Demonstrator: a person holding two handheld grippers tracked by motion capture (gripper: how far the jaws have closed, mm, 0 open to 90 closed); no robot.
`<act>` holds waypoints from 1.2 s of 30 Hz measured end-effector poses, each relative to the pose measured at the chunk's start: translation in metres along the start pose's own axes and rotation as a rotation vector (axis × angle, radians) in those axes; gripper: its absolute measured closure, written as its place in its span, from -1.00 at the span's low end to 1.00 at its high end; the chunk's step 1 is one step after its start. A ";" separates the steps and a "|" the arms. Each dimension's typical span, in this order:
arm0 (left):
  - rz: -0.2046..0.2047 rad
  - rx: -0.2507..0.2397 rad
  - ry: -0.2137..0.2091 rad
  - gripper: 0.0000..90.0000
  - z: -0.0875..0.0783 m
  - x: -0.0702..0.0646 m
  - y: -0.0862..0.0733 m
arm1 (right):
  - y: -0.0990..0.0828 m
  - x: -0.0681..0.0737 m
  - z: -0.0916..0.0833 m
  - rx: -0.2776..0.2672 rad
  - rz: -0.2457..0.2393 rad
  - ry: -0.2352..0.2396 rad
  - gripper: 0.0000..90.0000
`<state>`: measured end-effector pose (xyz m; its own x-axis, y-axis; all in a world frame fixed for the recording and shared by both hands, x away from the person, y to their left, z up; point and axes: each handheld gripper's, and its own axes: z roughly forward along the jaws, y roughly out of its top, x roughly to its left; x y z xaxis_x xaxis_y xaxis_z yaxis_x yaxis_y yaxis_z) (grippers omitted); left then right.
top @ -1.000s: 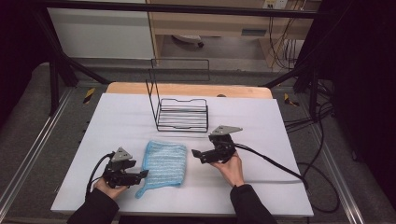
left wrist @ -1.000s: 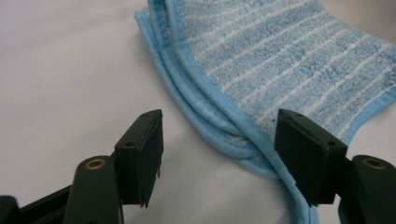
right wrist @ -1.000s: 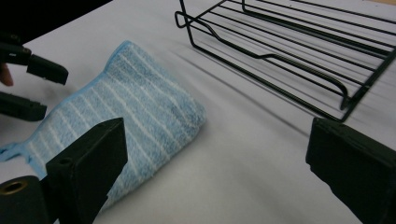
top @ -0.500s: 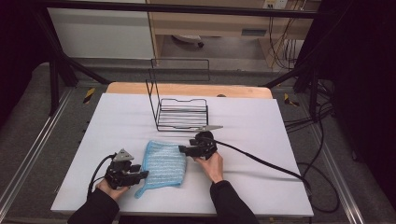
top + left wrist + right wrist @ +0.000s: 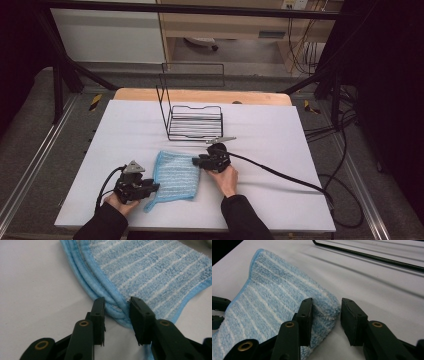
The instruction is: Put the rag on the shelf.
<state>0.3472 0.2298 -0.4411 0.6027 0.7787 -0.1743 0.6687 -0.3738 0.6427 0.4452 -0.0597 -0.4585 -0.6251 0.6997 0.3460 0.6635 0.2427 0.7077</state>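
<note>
White covering lies over the whole tabletop [image 5: 300, 150], which is the largest thing in the high view. On it, toward 12 o'clock from the centre, stands a black wire rack [image 5: 195, 122] with one tall side frame at its left end. Toward 6 o'clock from the rack lies a blue cloth [image 5: 174, 176] with thin white stripes, folded in several layers and flat on the tabletop; its lower left corner runs out to a point.

The left tool [image 5: 150, 188] is at 9 o'clock of the cloth, low at its left edge. In the left gripper view its tool [image 5: 117, 315] has the stacked hems of the cloth [image 5: 150, 272] between its two black jaws. The jaws have just been closing; both pads now seem to touch the thick hems, so it looks like a pinch on the cloth, though not a hard one.

The right tool [image 5: 196, 161] is at 2 o'clock of the cloth, at its upper right corner, and the hand [image 5: 225, 177] behind it rests on the tabletop. In the right gripper view its tool [image 5: 327, 315] has the folded corner of the cloth [image 5: 274, 297] between its jaws, which have also just been closing. The left pad lies against the terry, but beside the right pad a small gap is visible, so this tool is not yet pinching.
</note>
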 end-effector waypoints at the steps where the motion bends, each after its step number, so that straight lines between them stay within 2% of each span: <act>1: -0.002 0.001 -0.001 0.47 0.000 0.000 0.000 | 0.001 0.000 0.000 0.006 0.005 0.006 0.36; 5: -0.013 0.005 -0.009 0.54 0.000 0.000 0.000 | 0.002 -0.002 0.000 0.016 0.003 0.015 0.41; 7: -0.015 0.009 -0.013 0.68 0.000 0.000 0.001 | 0.001 0.000 -0.001 0.014 0.013 0.033 0.69; 11: -0.025 0.013 -0.024 0.82 -0.002 0.002 0.001 | 0.000 0.001 -0.003 0.004 0.010 0.029 0.80; 16: -0.035 0.007 -0.038 0.88 -0.001 0.002 0.003 | 0.004 0.003 -0.011 0.013 -0.011 0.015 0.83; 23: -0.024 -0.014 -0.079 0.95 0.001 -0.009 0.006 | 0.008 0.001 -0.022 0.045 -0.036 -0.018 0.83; 24: -0.023 -0.021 -0.087 1.00 0.001 -0.010 0.007 | 0.008 0.001 -0.024 0.047 -0.031 -0.018 0.83; 25: -0.028 -0.013 -0.117 1.00 0.003 -0.014 0.008 | 0.008 0.000 -0.026 0.049 -0.027 -0.016 0.84; 27: 0.008 -0.005 -0.099 1.00 0.007 -0.021 0.009 | 0.008 -0.002 -0.029 0.056 -0.034 -0.029 0.84; 29: 0.041 -0.023 -0.077 0.99 0.008 -0.028 0.012 | 0.008 -0.004 -0.032 0.066 -0.037 -0.037 0.84; 31: 0.046 -0.048 -0.061 0.97 0.007 -0.029 0.014 | 0.008 -0.005 -0.033 0.085 -0.054 -0.065 0.84; 32: 0.044 -0.064 -0.039 0.89 0.006 -0.029 0.014 | 0.008 -0.006 -0.033 0.095 -0.064 -0.073 0.84; 33: 0.048 -0.065 -0.014 0.70 0.006 -0.028 0.013 | 0.009 -0.008 -0.032 0.102 -0.073 -0.083 0.84; 36: 0.043 -0.054 0.023 0.37 0.008 -0.024 0.012 | 0.010 -0.011 -0.030 0.098 -0.078 -0.094 0.83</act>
<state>0.3448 0.2029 -0.4351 0.6198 0.7742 -0.1284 0.6175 -0.3801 0.6887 0.4463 -0.0852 -0.4368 -0.6380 0.7350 0.2299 0.6542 0.3598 0.6653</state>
